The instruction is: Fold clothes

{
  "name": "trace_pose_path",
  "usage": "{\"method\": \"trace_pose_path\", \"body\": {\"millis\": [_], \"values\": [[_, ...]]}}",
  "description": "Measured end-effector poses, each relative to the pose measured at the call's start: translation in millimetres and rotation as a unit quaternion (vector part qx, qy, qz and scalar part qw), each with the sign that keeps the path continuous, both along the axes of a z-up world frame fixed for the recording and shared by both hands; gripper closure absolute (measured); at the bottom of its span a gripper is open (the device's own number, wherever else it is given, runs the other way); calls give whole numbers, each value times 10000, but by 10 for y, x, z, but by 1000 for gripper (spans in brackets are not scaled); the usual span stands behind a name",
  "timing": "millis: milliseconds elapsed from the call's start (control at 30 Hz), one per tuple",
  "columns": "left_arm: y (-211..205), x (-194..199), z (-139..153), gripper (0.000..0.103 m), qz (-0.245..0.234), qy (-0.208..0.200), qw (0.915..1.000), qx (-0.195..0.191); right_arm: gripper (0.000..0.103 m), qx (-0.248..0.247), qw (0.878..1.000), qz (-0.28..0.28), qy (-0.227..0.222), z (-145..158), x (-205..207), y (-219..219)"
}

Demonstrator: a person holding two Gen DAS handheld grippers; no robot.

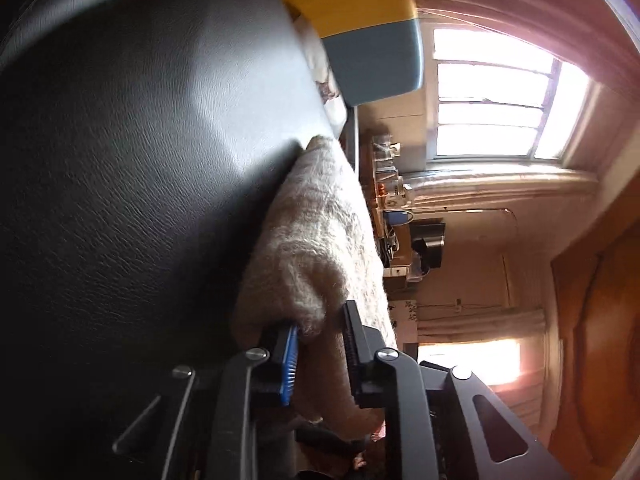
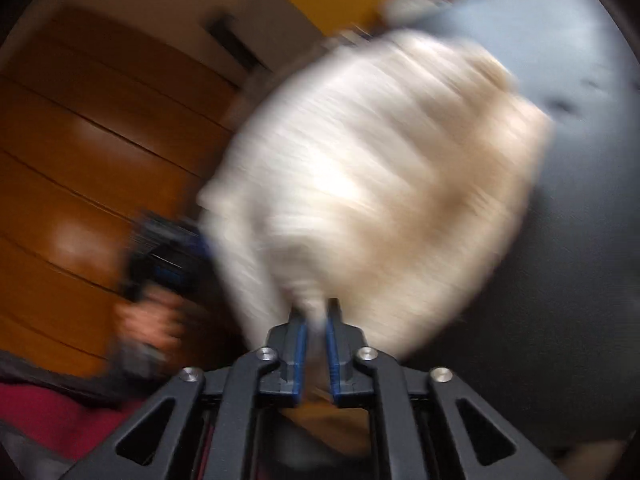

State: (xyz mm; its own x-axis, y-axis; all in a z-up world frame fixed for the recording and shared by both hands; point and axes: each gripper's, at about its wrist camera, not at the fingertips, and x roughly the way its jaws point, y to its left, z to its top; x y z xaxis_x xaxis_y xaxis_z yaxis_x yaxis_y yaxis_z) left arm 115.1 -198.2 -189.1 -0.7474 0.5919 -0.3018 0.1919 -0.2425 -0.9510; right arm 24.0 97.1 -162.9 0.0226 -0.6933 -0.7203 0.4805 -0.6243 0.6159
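The left claw (image 1: 320,332) is pinching a thick fold of a cream knitted garment (image 1: 320,240). The wool bulges out between its two pads, a blue pad on one side and a black ribbed one on the other. From the claw the garment runs forward along the edge of a black leather-like surface (image 1: 140,160), touching it. I cannot tell what this surface belongs to. The view is rolled on its side, so a bright window (image 1: 492,96) and a cluttered shelf (image 1: 396,220) appear sideways beyond the garment.

The right wrist view is strongly blurred. The right claw (image 2: 316,316) has its blue pads pressed nearly together, with a thin pinch of the same cream garment (image 2: 372,184) between them. The cloth spreads out ahead of it as a wide pale mass, over a dark grey rounded surface (image 2: 580,220). At the left of this view, a hand (image 2: 150,320) grips the handle of the other claw, before a brown wooden door (image 2: 80,140)
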Motion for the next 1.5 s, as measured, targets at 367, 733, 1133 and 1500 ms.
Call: {"method": "trace_pose_path", "body": {"millis": [367, 733, 1133, 1500], "values": [[-7, -58, 8, 86, -721, 140, 9972, 123, 91, 858, 9936, -698, 239, 56, 75, -50], [-259, 251, -130, 86, -274, -550, 9950, 793, 74, -419, 9895, -1081, 867, 774, 31, -3], [-99, 58, -136, 82, 152, -1233, 9839, 1281, 75, 1574, 9600, -363, 2287, 547, 297, -1081], [-220, 338, 126, 96, -413, -1289, 9893, -551, 72, -313, 9860, -1149, 1168, 536, 172, -190]]}}
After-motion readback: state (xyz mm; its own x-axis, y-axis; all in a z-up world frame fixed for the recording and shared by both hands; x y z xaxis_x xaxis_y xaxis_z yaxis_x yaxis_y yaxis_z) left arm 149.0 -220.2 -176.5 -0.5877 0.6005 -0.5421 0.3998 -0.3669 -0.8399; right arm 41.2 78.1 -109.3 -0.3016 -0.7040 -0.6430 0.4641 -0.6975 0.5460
